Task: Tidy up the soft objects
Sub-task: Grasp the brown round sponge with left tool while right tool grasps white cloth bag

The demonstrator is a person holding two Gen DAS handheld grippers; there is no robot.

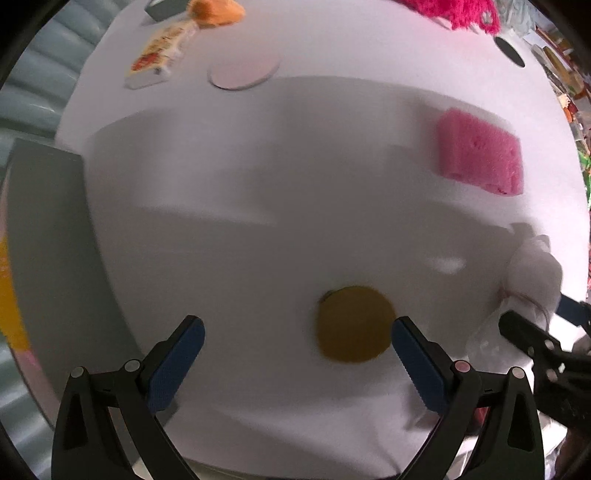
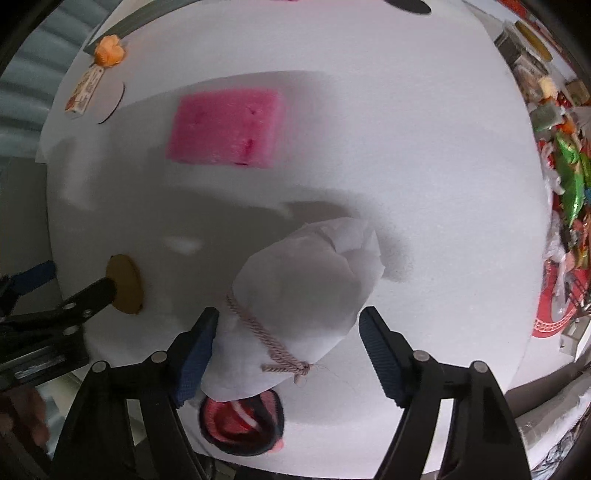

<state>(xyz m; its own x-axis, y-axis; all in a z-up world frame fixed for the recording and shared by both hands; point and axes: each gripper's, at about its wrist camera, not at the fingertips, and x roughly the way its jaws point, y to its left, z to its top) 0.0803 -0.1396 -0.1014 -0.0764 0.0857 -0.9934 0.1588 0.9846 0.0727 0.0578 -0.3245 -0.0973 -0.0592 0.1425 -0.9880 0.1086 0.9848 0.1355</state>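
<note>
While the white pouch (image 2: 295,295) sits between the right gripper (image 2: 288,354)'s wide-open jaws, its cord (image 2: 269,339) trails toward six o'clock. A careless close could pinch only loose fabric and slip. At ten o'clock lies the pink sponge (image 2: 225,125); the left gripper (image 1: 295,365), also spread wide, hovers beside a yellow disc (image 1: 352,325).

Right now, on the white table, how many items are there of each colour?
Pink: 2, sponge, fuzzy thing
Orange: 1, plush
White: 2, tied pouch, disc
Mustard: 1, disc
Printed: 1, packet
Black-rimmed red: 1, item
Total: 8
</note>
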